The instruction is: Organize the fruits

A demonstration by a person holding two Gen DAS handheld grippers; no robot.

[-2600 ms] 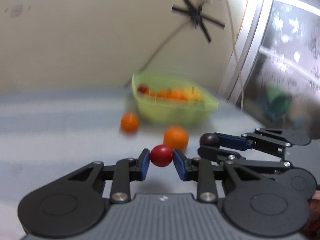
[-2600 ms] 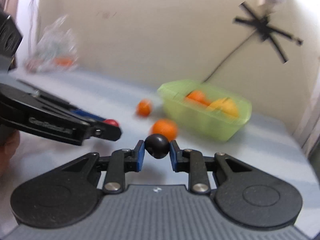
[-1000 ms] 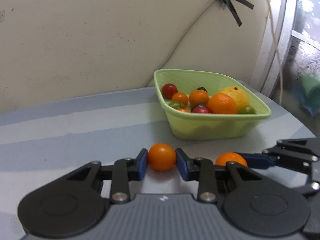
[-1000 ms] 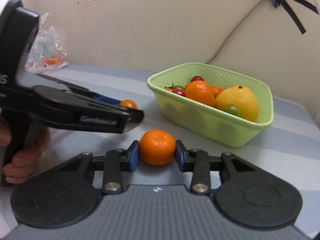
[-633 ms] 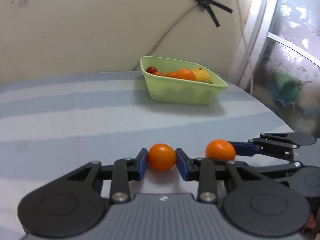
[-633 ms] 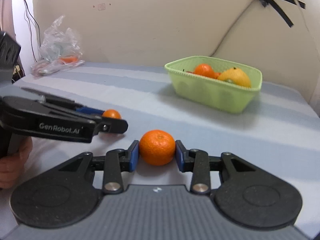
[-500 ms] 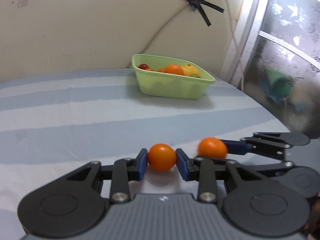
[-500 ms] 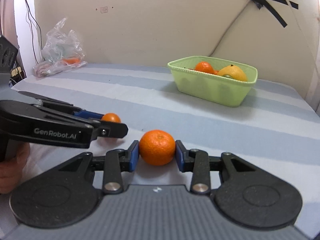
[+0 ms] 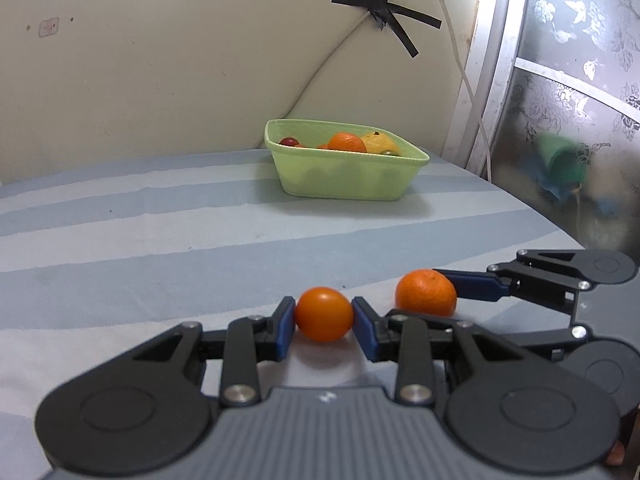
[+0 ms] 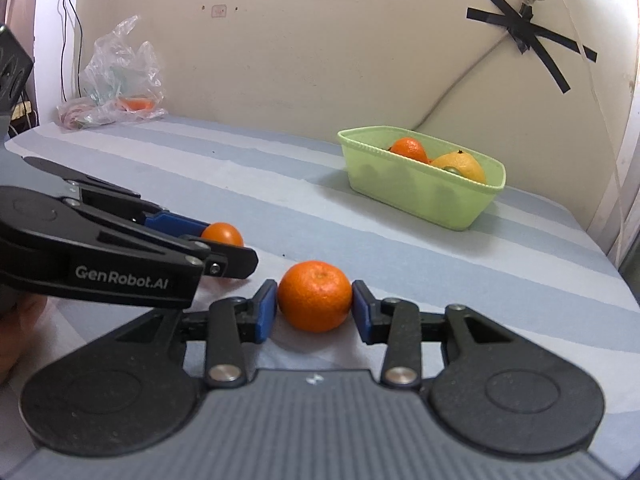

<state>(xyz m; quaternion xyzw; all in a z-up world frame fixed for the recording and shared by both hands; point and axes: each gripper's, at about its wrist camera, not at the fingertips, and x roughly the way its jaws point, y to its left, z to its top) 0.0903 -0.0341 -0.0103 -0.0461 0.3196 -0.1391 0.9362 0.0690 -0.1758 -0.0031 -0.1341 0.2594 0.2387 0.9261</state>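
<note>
My left gripper is shut on a small smooth orange fruit, low over the striped cloth; this fruit also shows in the right wrist view. My right gripper is shut on a dimpled mandarin, just right of the left gripper; it also shows in the left wrist view. A light green basket with oranges, a yellow citrus and small red fruits stands far ahead by the wall; it also shows in the right wrist view.
The blue-and-grey striped cloth covers the table. A crumpled plastic bag lies at the far left by the wall. A frosted window frame and a hanging cable border the right edge.
Both grippers have kept their fruits and pulled back from the basket, which now looks farther away. Earlier still, they held a red fruit and a dark fruit instead.
</note>
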